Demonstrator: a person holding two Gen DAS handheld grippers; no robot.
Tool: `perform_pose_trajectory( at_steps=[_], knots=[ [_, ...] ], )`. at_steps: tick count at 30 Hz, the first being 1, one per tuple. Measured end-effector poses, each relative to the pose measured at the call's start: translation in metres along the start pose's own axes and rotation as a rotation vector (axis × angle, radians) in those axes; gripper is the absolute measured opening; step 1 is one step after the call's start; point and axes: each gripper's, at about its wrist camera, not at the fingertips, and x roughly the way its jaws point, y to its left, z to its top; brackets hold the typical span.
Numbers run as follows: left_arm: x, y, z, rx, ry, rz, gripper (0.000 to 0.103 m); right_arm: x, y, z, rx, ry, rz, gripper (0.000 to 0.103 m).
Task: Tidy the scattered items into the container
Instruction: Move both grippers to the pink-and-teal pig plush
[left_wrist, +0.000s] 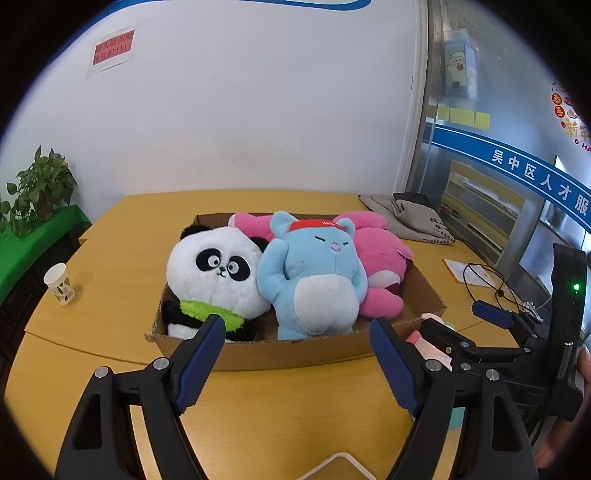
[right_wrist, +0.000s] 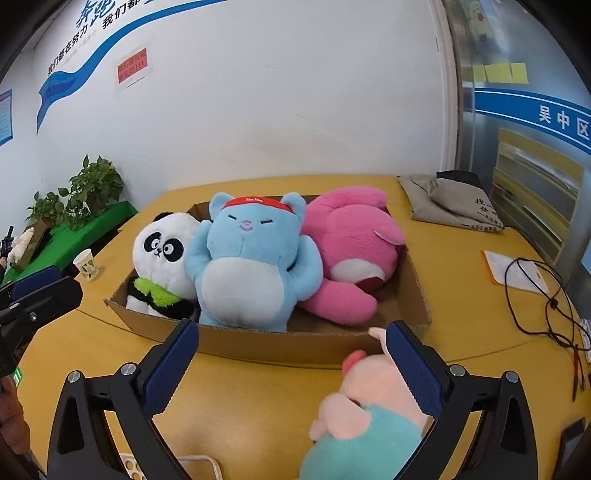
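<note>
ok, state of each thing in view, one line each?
box: open, holds three toys
panda: in box, left
blue toy: in box, middle, on its back
pink toy: in box, right
pale pink toy: on table, outside box
cup: upright on table
left gripper: open, empty
right gripper: open, pale pink toy by one finger, not gripped

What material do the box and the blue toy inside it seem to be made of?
The box looks like brown corrugated cardboard with a matte finish: its cut top edge shows a wavy fluted layer. The blue toy looks like soft plush fabric, probably synthetic and stuffed: its surface is fuzzy, its shape rounded, and its face seems stitched on. Its red headband seems a smoother cloth.
</note>
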Motion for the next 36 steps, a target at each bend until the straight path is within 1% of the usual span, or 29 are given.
perform_pose_trajectory(
  at_steps=[6, 11, 14, 17, 21, 23, 26, 29, 31, 34, 36],
  knots=[
    [0.006, -0.008, -0.016, 0.006, 0.059, -0.043, 0.080, -0.014, -0.004, -0.016, 0.009, 0.016, -0.037, 0.103],
    [0.022, -0.016, -0.024, 0.025, 0.107, -0.074, 0.080, -0.010, -0.006, -0.029, 0.007, 0.050, -0.056, 0.103],
    [0.029, -0.019, -0.024, 0.006, 0.114, -0.091, 0.080, -0.011, -0.007, -0.032, -0.003, 0.054, -0.040, 0.103],
    [0.030, -0.020, -0.028, 0.001, 0.117, -0.103, 0.080, -0.008, -0.012, -0.030, -0.010, 0.061, -0.054, 0.103],
    [0.033, -0.018, -0.032, -0.005, 0.133, -0.084, 0.080, -0.009, -0.018, -0.026, 0.001, 0.052, -0.060, 0.103],
    [0.030, -0.016, -0.030, -0.004, 0.123, -0.079, 0.080, -0.007, -0.019, -0.028, 0.010, 0.058, -0.066, 0.103],
    [0.029, -0.015, -0.029, -0.019, 0.119, -0.088, 0.080, -0.007, -0.020, -0.032, 0.009, 0.064, -0.063, 0.103],
    [0.031, -0.015, -0.033, -0.027, 0.132, -0.099, 0.080, -0.009, -0.023, -0.033, -0.006, 0.067, -0.077, 0.103],
    [0.034, -0.016, -0.036, -0.034, 0.143, -0.103, 0.080, -0.012, -0.028, -0.035, -0.010, 0.062, -0.088, 0.103],
    [0.042, -0.016, -0.043, -0.048, 0.186, -0.134, 0.080, -0.014, -0.048, -0.044, 0.017, 0.048, -0.113, 0.103],
    [0.048, -0.018, -0.046, -0.056, 0.203, -0.143, 0.080, -0.002, -0.071, -0.055, 0.098, 0.110, -0.101, 0.103]
  ],
)
